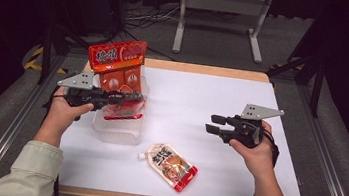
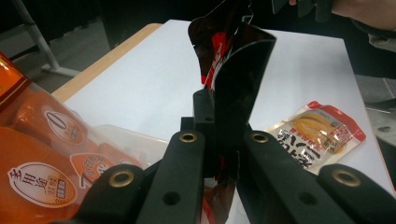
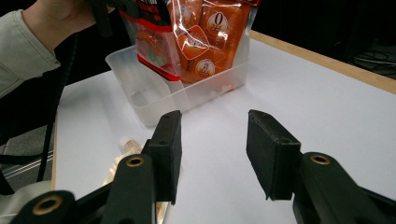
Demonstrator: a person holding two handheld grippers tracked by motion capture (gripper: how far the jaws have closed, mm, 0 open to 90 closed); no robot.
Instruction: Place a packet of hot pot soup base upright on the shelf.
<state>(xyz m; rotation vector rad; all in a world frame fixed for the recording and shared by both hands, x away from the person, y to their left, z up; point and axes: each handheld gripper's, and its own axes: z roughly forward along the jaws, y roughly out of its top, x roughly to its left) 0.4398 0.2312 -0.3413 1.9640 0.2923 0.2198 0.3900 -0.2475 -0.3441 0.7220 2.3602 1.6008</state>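
So the left tongs (image 1: pixel 135 96) are clamped tight on a red-edged pouch (image 1: pixel 123 112), holding it over the clear plastic bin (image 1: pixel 117 132) at about 9 o'clock on the worktop (image 1: pixel 222 99). A big orange snack bag (image 1: pixel 117 56) stands in the bin's far end, right behind the pouch. The right tongs (image 1: pixel 213 124) sit over at 3 o'clock, spread apart with nothing between them. A spouted pouch (image 1: pixel 170 166) lies flat near 6 o'clock, just beside the bin.
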